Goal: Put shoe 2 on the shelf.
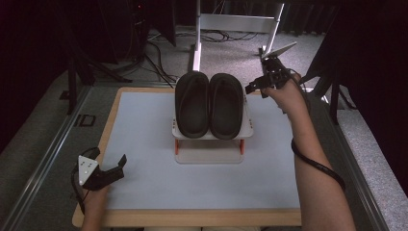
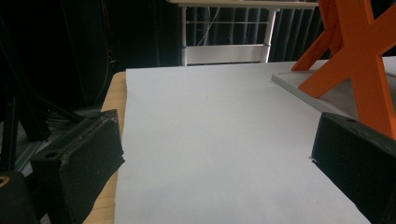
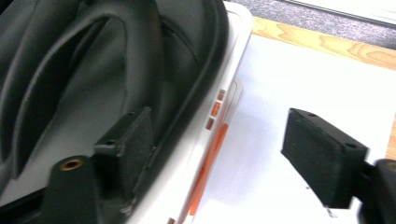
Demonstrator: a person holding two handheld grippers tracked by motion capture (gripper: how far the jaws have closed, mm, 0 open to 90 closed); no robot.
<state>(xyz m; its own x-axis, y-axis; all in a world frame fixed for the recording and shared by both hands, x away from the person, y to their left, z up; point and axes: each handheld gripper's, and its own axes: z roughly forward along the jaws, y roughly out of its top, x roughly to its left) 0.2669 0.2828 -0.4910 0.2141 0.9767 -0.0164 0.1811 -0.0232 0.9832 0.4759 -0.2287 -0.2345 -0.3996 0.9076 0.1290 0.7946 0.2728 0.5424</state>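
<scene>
Now the right hand-held gripper (image 1: 256, 88) hangs released, jaws apart, just beside the right slipper (image 1: 226, 105). Both slippers sit side by side on the white rack (image 1: 246, 130) mid-counter, so placing looks done. Left hand-held gripper (image 1: 115, 168) rests open near the counter (image 1: 144, 192) edge.

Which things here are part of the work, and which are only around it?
Part of the work:
- pair of black slippers
- white rack under them
- right tongs, open beside the slippers

Only around:
- left tongs, open, empty
- cables on the floor
- white frame behind the table
</scene>
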